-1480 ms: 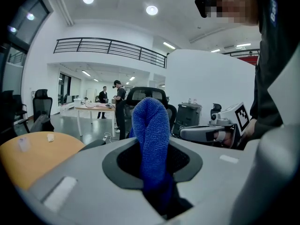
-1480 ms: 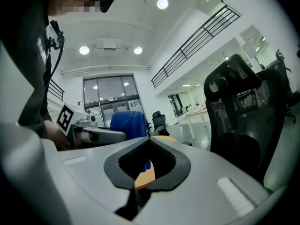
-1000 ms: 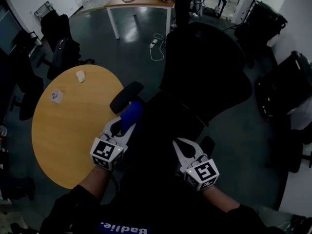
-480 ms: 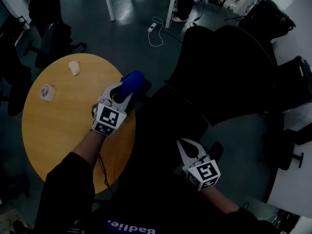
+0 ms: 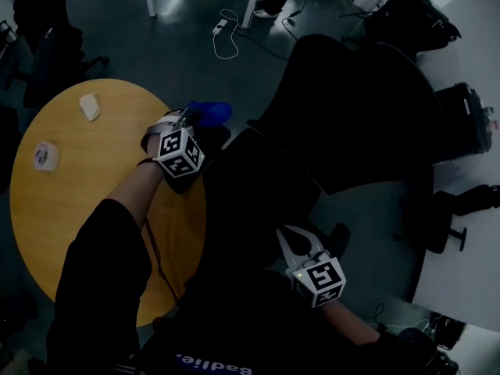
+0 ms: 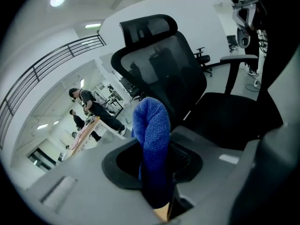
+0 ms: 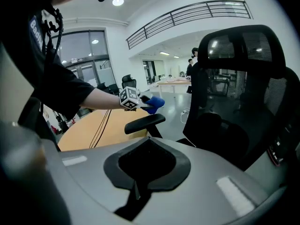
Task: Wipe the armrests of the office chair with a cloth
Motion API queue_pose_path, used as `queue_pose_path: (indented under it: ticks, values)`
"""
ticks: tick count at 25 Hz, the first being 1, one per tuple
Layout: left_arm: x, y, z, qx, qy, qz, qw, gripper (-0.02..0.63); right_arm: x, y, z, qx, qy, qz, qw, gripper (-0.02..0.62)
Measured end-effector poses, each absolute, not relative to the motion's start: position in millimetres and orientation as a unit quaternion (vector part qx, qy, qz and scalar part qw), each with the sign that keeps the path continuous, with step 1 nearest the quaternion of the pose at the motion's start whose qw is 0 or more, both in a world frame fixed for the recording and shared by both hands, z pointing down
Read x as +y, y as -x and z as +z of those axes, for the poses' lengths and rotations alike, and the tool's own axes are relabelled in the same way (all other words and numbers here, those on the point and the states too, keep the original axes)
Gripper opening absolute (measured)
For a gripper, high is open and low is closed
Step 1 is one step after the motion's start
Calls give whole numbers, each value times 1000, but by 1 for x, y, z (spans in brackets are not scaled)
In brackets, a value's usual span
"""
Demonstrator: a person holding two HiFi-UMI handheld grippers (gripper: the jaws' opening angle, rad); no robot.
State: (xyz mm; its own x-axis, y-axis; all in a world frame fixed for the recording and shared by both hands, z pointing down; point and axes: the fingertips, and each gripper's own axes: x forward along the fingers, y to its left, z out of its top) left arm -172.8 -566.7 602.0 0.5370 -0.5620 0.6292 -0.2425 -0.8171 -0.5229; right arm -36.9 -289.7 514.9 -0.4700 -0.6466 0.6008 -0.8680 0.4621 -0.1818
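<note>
Two small white items, a crumpled scrap [image 5: 90,105] and a rounder piece [image 5: 44,157], lie on the round wooden table [image 5: 70,233] at far left, well apart from the work. Just past the table's right edge, the left gripper [image 5: 190,119] is clamped on a blue microfibre cloth [image 5: 211,112]. The cloth sticks out beyond the jaw tips in a folded hump over the chair's left armrest [image 7: 145,122]; whether it touches the pad cannot be told. It looks light, soft and floppy, so it will likely drape and bunch rather than push flat. A hold near its middle, with a loose fold ahead of the jaws, seems best for pressing along the pad. Further right stands the black mesh-backed office chair [image 5: 344,108]. The right gripper [image 5: 285,237] hangs by the seat's front with its jaws together and nothing between them, near the right armrest [image 6: 239,58].
</note>
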Motion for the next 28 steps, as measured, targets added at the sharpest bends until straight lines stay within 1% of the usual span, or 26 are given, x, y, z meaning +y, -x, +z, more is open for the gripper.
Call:
queue_pose_path:
  ticks: [5,10,28]
  values:
    - [-576,160,627,179,853,-435,226,120,-297,60,534,-825,-438,252,253,5]
    - [-573,151,644,141,854,-441,238,120,-302,78,543,-831,-414,259,267,5]
    - [-529,207,651,167,866,-434,183,120,-315,98,542,-844,-386,253,275,5]
